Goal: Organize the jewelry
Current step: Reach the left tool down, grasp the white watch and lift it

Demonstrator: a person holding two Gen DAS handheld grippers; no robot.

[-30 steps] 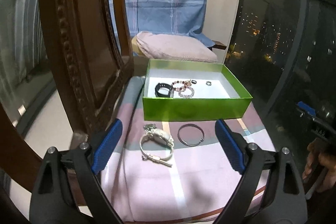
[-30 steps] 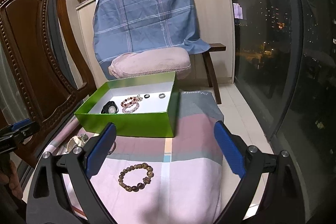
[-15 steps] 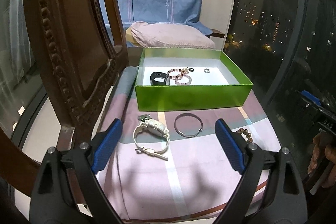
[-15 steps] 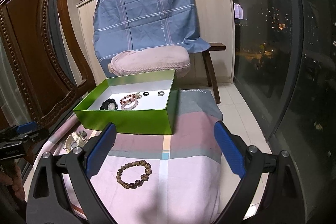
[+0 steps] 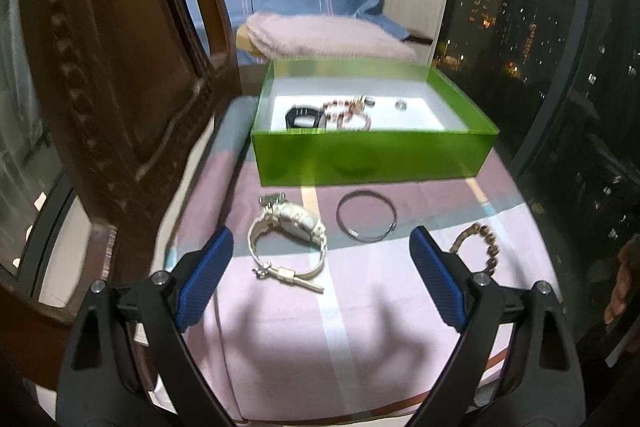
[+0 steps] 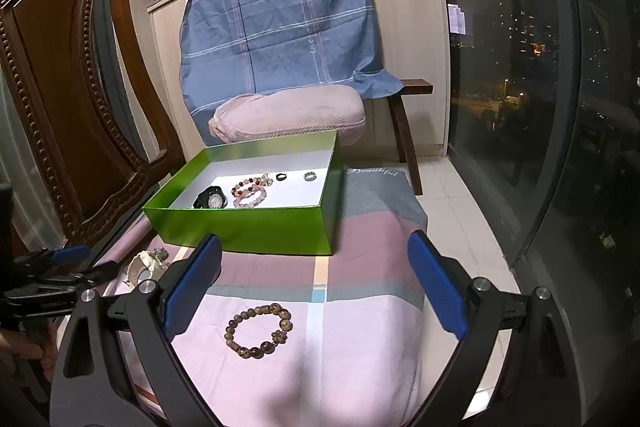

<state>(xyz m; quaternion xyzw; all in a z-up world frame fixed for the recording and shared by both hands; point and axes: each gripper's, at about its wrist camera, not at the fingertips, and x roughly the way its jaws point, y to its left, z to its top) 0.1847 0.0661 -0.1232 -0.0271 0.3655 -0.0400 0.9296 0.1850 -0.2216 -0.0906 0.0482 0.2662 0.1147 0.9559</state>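
Left gripper (image 5: pixel 320 265): jaws spread wide, nothing between the pads, hovering above the cloth (image 5: pixel 352 347). Right gripper (image 6: pixel 314 281): jaws spread wide, empty, also above the cloth.

Green box (image 5: pixel 372 159) sits at the far end of the cloth, open-topped. Inside on its white floor: black watch (image 6: pixel 211 201), two pink bead bracelets (image 6: pixel 250 191) touching each other, a dark ring (image 6: pixel 281 177), a silver ring (image 6: pixel 309 176).

Outside the box, on the cloth: white watch (image 5: pixel 290 241) near the left side; metal bangle (image 5: pixel 366 221) just right of it; brown bead bracelet (image 6: pixel 259 329) further right, apart from both.

A carved wooden chair (image 6: pixel 68 107) stands left of the cloth.
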